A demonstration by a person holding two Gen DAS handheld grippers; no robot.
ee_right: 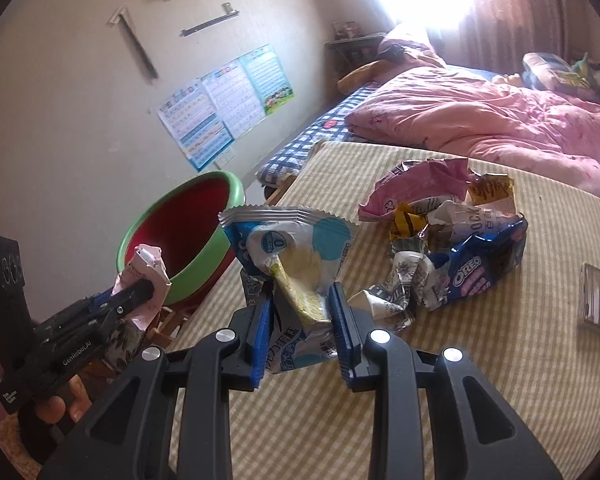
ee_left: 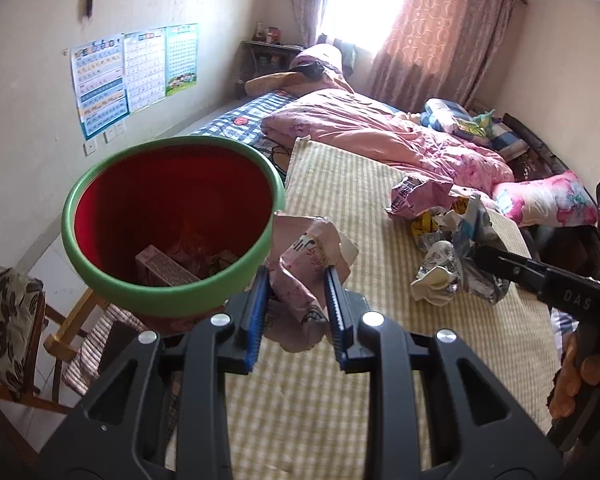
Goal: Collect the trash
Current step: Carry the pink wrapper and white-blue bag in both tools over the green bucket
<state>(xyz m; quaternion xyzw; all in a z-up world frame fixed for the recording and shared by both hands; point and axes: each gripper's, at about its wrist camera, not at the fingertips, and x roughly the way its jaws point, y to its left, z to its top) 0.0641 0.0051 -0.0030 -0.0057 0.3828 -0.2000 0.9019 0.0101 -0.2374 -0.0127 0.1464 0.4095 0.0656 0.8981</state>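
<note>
The trash is a bunch of crumpled snack wrappers. One pink wrapper [ee_left: 308, 268] is pinched between the two blue pads of the left gripper [ee_left: 296, 300], which is squeezed tight on it. It hangs in the air just beside the green rim of the bin [ee_left: 172, 224], on the side near the bed. The bin is red inside with a green edge, and some trash [ee_left: 180, 264] already lies at its bottom. It stands off the edge of the bed, near a wooden chair [ee_left: 24, 332]. The right gripper [ee_right: 300, 304] is closed on a blue and white wrapper [ee_right: 292, 256], and that wrapper sticks up between its blue pads, above the mat. The rest of the trash sits in a pile [ee_right: 452, 240] on the yellow striped mat [ee_right: 480, 360] that covers the bed. In the pile there is a pink bag [ee_right: 420, 188], a blue cookie bag [ee_right: 480, 268], a yellow scrap and some white crumpled paper. The pile is a little way ahead of the right gripper and to its right. Behind the mat lies a pink blanket [ee_left: 380, 132]. Farther back there is a bright window with pink curtains [ee_left: 432, 32]. Colorful charts [ee_left: 132, 72] hang on the wall to the left.
</note>
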